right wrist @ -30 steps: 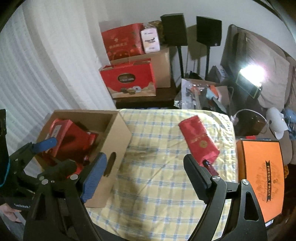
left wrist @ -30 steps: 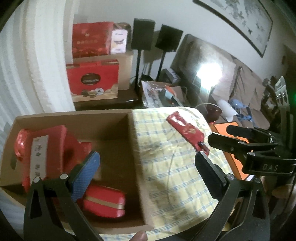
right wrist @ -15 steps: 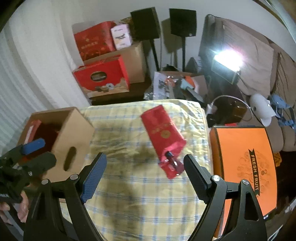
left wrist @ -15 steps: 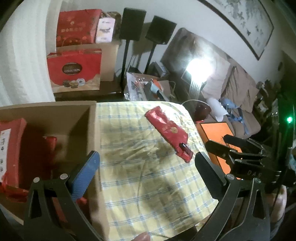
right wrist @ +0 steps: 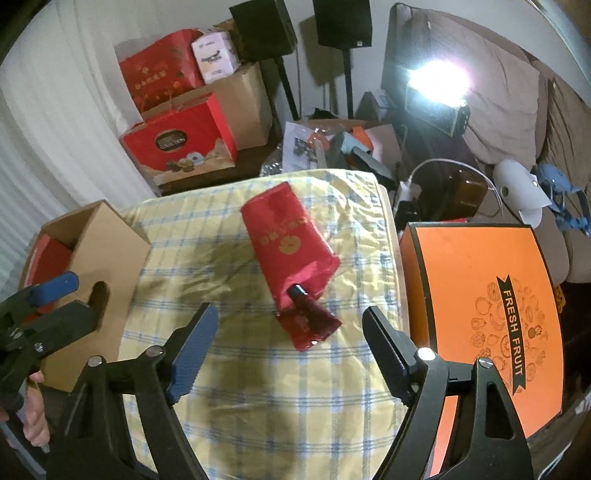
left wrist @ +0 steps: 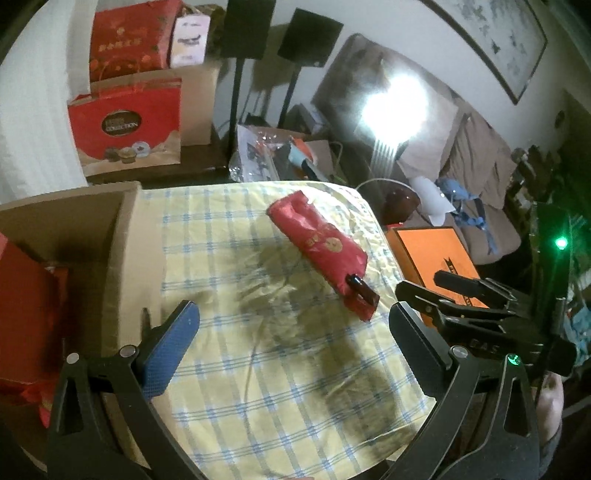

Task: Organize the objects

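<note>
A red pouch (left wrist: 320, 243) with gold print lies on the yellow checked tablecloth (left wrist: 258, 369), with a dark bottle neck (left wrist: 355, 283) poking from its near end. It also shows in the right wrist view (right wrist: 290, 245). My left gripper (left wrist: 293, 339) is open and empty above the cloth, near the pouch's end. My right gripper (right wrist: 288, 345) is open and empty, just short of the pouch's near end; it also shows in the left wrist view (left wrist: 472, 295). A cardboard box (left wrist: 122, 258) on the left holds red packages (left wrist: 26, 306).
An orange "Fresh Fruit" box (right wrist: 484, 314) sits right of the table. Red gift boxes (right wrist: 181, 140), speakers on stands (right wrist: 340, 22), a cluttered low table (right wrist: 332, 147) and a sofa with a bright lamp (right wrist: 439, 81) lie beyond.
My left gripper has swung right, from over the cardboard box to over the cloth. My right gripper has moved forward and right toward the pouch, which now sits between its fingers' line.
</note>
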`<state>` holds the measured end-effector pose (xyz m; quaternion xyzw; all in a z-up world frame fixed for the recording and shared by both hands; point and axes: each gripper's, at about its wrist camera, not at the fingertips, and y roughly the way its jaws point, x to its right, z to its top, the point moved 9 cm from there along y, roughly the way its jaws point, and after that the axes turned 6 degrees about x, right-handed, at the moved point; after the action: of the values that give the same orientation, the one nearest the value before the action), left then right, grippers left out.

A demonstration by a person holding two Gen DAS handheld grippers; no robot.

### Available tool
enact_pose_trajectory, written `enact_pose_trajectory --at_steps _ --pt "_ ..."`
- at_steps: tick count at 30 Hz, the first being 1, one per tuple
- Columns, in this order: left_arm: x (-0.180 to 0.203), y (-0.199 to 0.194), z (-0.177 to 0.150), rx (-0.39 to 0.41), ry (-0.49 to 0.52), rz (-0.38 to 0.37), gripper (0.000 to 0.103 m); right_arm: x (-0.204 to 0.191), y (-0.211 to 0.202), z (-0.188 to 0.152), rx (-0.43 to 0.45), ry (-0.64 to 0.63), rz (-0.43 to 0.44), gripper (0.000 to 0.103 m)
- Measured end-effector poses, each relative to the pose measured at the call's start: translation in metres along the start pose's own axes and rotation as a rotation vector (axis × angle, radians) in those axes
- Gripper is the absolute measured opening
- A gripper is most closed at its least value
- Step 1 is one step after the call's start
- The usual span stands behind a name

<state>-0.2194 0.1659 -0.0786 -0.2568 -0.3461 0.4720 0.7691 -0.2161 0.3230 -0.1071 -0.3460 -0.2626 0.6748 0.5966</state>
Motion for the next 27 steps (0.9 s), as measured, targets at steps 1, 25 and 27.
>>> enact_pose_trajectory --at_steps 1,25,27 --pt "0.002 0.003 -0.001 -0.003 0.001 0.001 0.102 0.002 0.003 -0.001 -0.004 0.001 -0.001 0.076" --pt "0.009 0.072 -0.036 -0.121 -0.027 0.0 0.097 0.019 0.071 -0.02 -0.105 -0.105 0.035 0.029" --pt "0.008 0.075 -0.037 -0.129 -0.033 -0.004 0.097 0.018 0.076 -0.022 -0.113 -0.128 0.029 0.027"
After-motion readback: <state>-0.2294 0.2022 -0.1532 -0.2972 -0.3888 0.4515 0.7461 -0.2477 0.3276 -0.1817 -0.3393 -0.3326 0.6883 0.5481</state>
